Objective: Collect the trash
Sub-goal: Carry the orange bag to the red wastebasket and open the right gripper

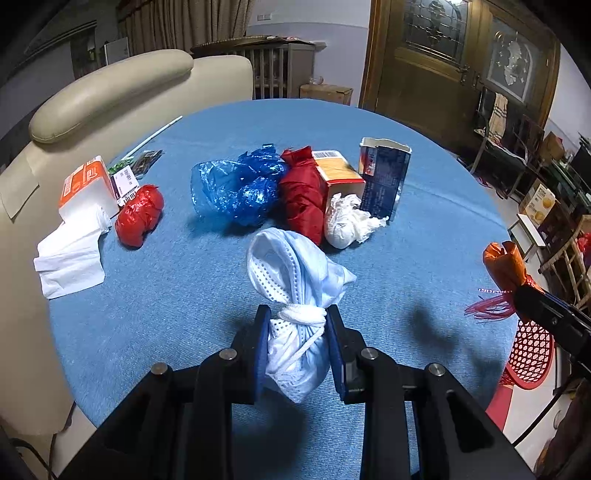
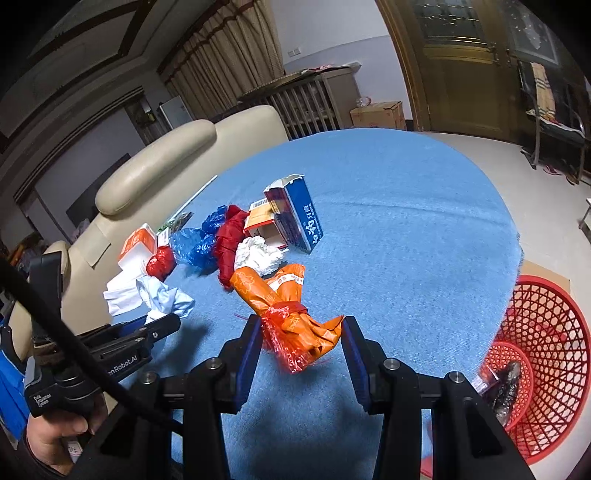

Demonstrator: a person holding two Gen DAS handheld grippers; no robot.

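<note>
two bundles held above the blue bench [image 1: 424,229]

a knotted face mask [image 1: 299,295] is clamped by the left tool [image 1: 298,325]; a tied orange wrapper [image 2: 291,314] is pinched by the right tool [image 2: 300,334].

Table [image 2: 406,229]: carton [image 2: 295,214] at twelve, tissue pack [image 1: 86,184] at ten.
Floor: basket [image 2: 546,332] at three, beside table.

Upper left: cream padded leather sofa back [image 1: 110,92], beige pleated curtains [image 1: 184,22] behind. Top centre: pale lilac wall [image 1: 314,14], grey slatted wooden crib [image 1: 273,70], brown cardboard box [image 1: 327,93] beside it. Upper right: golden-brown wooden door with leaded glass panel [image 1: 432,55]. Far right: pale tiled floor [image 2: 480,147].
</note>
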